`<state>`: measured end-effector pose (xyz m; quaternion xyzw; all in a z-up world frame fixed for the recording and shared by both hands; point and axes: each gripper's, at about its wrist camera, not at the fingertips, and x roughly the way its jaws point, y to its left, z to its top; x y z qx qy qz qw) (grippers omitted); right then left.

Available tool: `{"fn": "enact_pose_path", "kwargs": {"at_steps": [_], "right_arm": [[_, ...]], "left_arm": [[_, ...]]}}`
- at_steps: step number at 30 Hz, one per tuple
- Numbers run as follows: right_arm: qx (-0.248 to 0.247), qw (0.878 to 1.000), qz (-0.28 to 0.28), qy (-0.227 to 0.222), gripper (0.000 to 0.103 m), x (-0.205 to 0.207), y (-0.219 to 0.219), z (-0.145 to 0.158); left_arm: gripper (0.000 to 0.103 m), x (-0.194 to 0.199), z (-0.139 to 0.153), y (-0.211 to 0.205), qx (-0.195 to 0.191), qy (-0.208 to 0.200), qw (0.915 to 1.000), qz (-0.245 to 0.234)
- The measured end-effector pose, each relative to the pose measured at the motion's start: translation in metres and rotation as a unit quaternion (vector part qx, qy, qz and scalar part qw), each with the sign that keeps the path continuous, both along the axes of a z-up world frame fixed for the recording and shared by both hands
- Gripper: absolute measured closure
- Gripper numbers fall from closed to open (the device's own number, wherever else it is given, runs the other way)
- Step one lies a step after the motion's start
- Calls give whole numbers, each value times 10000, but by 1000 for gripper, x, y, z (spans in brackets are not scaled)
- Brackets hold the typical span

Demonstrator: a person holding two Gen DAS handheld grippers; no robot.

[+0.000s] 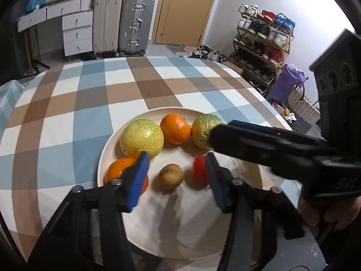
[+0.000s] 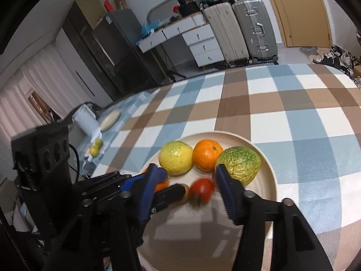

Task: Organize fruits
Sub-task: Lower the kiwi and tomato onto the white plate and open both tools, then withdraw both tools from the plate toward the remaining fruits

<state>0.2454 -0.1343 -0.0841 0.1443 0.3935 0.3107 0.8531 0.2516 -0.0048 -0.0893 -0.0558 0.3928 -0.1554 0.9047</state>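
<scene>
A round cream plate (image 1: 185, 232) (image 2: 269, 178) on the checked tablecloth holds several fruits. There is a big yellow citrus (image 1: 141, 137) (image 2: 175, 157), an orange (image 1: 175, 128) (image 2: 208, 154), a green-yellow bumpy fruit (image 1: 203, 128) (image 2: 240, 163), a second orange (image 1: 117, 171), a small brown fruit (image 1: 170, 176) and a red tomato (image 1: 199, 171) (image 2: 202, 189). My left gripper (image 1: 177, 177) is open just above the plate, with the brown fruit between its blue pads. My right gripper (image 2: 187, 189) is open over the tomato. It also shows in the left wrist view (image 1: 259, 144), reaching in from the right.
The checked tablecloth (image 1: 112, 94) covers the table beyond the plate. Two small green fruits (image 2: 96, 147) and a white appliance (image 2: 86, 118) sit at the table's far left. Suitcases (image 1: 123, 22), drawers and a shoe rack (image 1: 264, 43) stand in the room behind.
</scene>
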Motion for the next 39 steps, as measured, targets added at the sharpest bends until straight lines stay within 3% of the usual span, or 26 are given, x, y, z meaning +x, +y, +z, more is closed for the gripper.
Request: {"fn": "enact_pose_path", "kwargs": {"at_steps": [5, 13, 17, 25, 29, 39], "right_arm": [[264, 9990, -268, -225, 26, -23, -29, 12], [344, 9972, -656, -138, 12, -60, -63, 14], [302, 9963, -759, -270, 4, -80, -71, 21], [209, 9947, -865, -506, 1, -113, -75, 34], [134, 9947, -807, -623, 0, -128, -72, 40], [-53, 9944, -708, -785, 0, -170, -65, 44]], "left_arm": [[41, -13, 15, -1, 36, -169, 9999, 1], [33, -49, 38, -7, 162, -363, 9992, 76], [19, -69, 46, -9, 249, -417, 9987, 169], [15, -108, 62, -13, 318, -476, 9980, 266], [2, -129, 71, -14, 293, -603, 9972, 345], [1, -182, 76, -22, 471, -740, 9954, 395]]}}
